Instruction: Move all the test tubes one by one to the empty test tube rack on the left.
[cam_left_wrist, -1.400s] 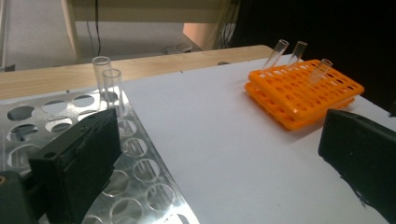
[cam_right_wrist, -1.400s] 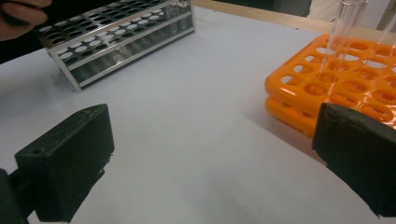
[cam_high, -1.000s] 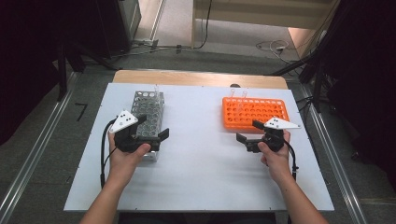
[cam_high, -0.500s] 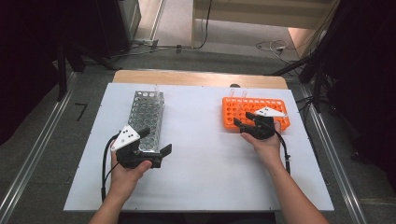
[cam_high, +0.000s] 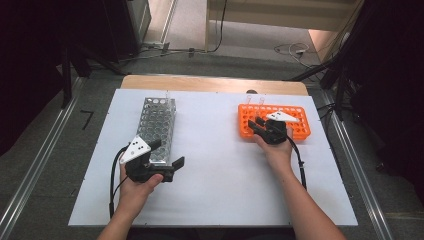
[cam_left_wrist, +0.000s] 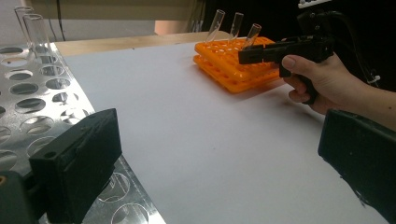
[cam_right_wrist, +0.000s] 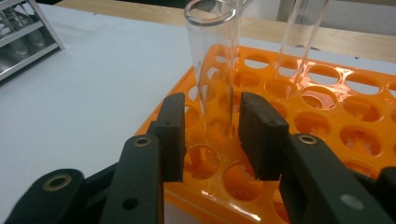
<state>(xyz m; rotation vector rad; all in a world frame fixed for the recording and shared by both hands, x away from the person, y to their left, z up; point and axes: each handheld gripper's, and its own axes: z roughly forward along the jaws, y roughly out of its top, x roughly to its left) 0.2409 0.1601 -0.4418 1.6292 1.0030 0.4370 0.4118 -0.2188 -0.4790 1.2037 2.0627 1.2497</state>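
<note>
Right claw (cam_right_wrist: 210, 135) has just been closing — its jaws flank a glass tube (cam_right_wrist: 212, 60) in the orange rack (cam_right_wrist: 327, 116), not quite pressing. Left claw (cam_high: 167, 160) gapes wide, just beside the metal rack (cam_high: 157, 120).

In the right gripper view, the second glass tube (cam_right_wrist: 299, 42) is cut off by the top edge, and the metal rack (cam_right_wrist: 23, 32) by the left edge. Whether the pads (cam_right_wrist: 173, 130) press the nearer tube (cam_right_wrist: 215, 65) cannot be told
</note>
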